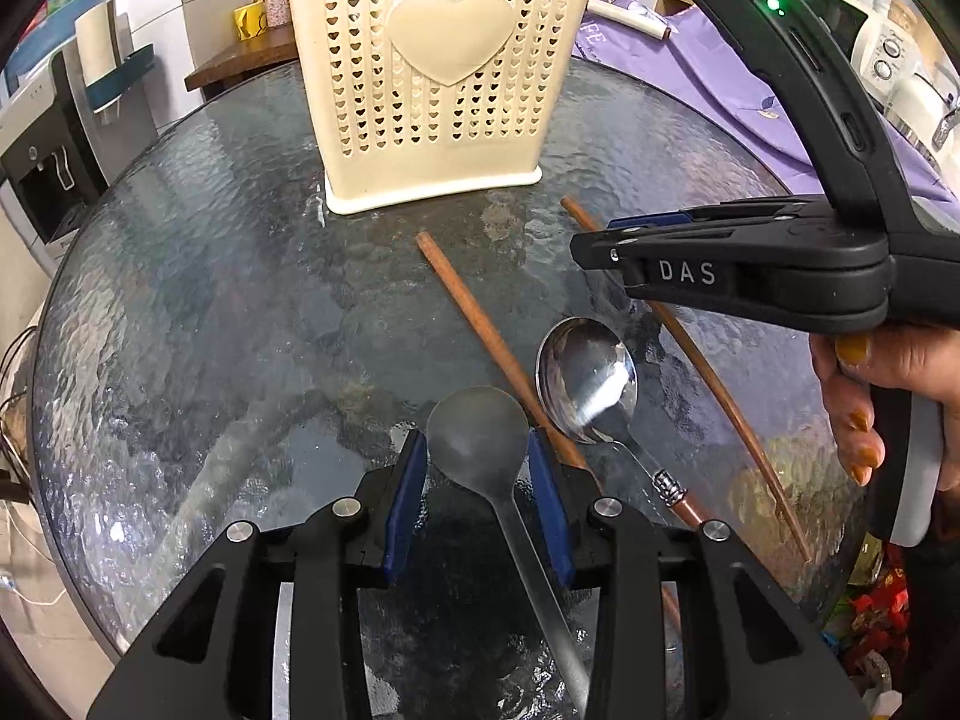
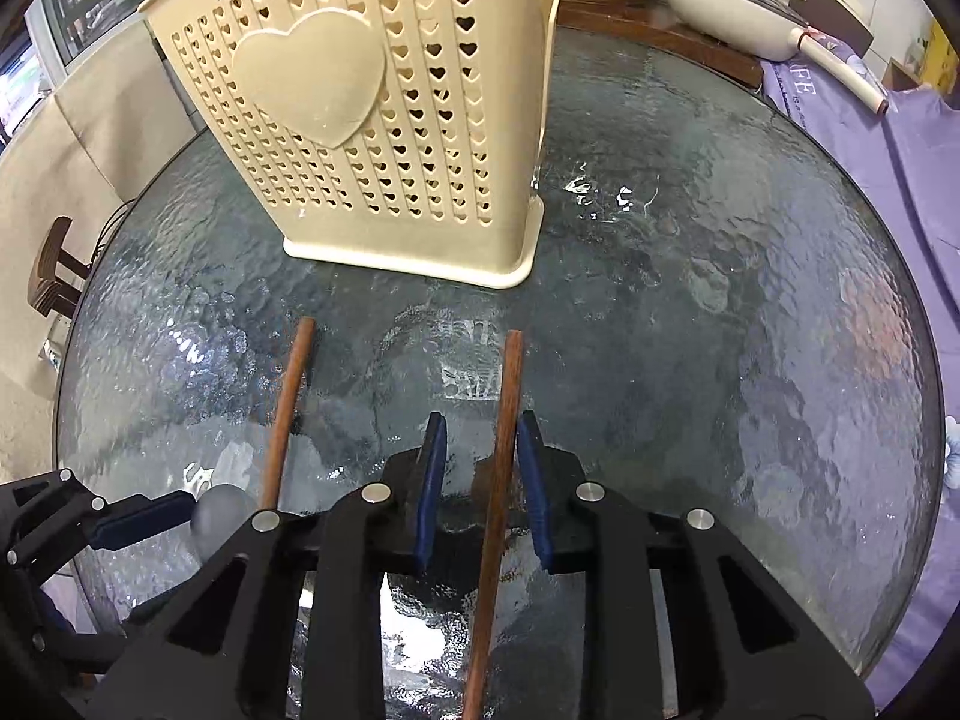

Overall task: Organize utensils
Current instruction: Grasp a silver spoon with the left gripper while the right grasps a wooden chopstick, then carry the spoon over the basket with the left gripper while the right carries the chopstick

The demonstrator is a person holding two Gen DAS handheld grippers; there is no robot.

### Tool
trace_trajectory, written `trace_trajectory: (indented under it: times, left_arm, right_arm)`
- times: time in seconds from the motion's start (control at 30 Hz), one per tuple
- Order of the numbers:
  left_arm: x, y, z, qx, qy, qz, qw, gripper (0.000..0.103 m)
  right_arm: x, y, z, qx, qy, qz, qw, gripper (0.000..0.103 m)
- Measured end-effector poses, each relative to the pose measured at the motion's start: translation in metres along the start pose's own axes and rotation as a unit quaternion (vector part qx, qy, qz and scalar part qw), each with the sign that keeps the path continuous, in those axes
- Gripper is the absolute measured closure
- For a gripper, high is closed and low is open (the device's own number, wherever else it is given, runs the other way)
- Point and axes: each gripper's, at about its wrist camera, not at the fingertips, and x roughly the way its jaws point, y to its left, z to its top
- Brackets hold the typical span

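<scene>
So the left gripper (image 1: 478,450) has its blue pads clamped on the bowl of a matte grey spoon (image 1: 477,435), handle running back under it. The right gripper (image 2: 483,456) straddles a brown wooden chopstick (image 2: 501,450); can't tell if the pads are actually squeezing it yet. The other chopstick (image 2: 288,402) lies just left of it on the round glass worktop (image 2: 720,330), and a shiny steel spoon (image 1: 588,378) rests between the two sticks. The cream heart-pattern utensil holder (image 1: 438,78) stands upright further back, well apart from everything
</scene>
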Motion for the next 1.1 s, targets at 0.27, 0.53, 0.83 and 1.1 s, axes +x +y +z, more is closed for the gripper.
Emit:
trace_trajectory:
  times: [0.27, 0.53, 0.83, 1.1]
  left_arm:
    - [0.004, 0.000, 0.003, -0.005, 0.000, 0.011, 0.9999, 0.056]
    - [0.009, -0.009, 0.008, 0.007, -0.001, 0.036, 0.9993, 0.065]
    - [0.004, -0.012, 0.021, 0.018, -0.023, 0.031, 0.9991, 0.067]
    - [-0.041, -0.005, 0.034, 0.019, -0.115, 0.033, 0.9926, 0.067]
  right_arm:
    - [-0.001, 0.006, -0.001, -0.004, 0.004, -0.006, 1.000, 0.078]
    - [0.002, 0.008, 0.001, -0.010, 0.002, -0.021, 1.000, 0.089]
    - [0.000, -0.012, 0.001, 0.020, -0.011, 0.018, 1.000, 0.095]
    - [-0.052, -0.028, 0.002, 0.040, -0.097, 0.043, 0.994, 0.095]
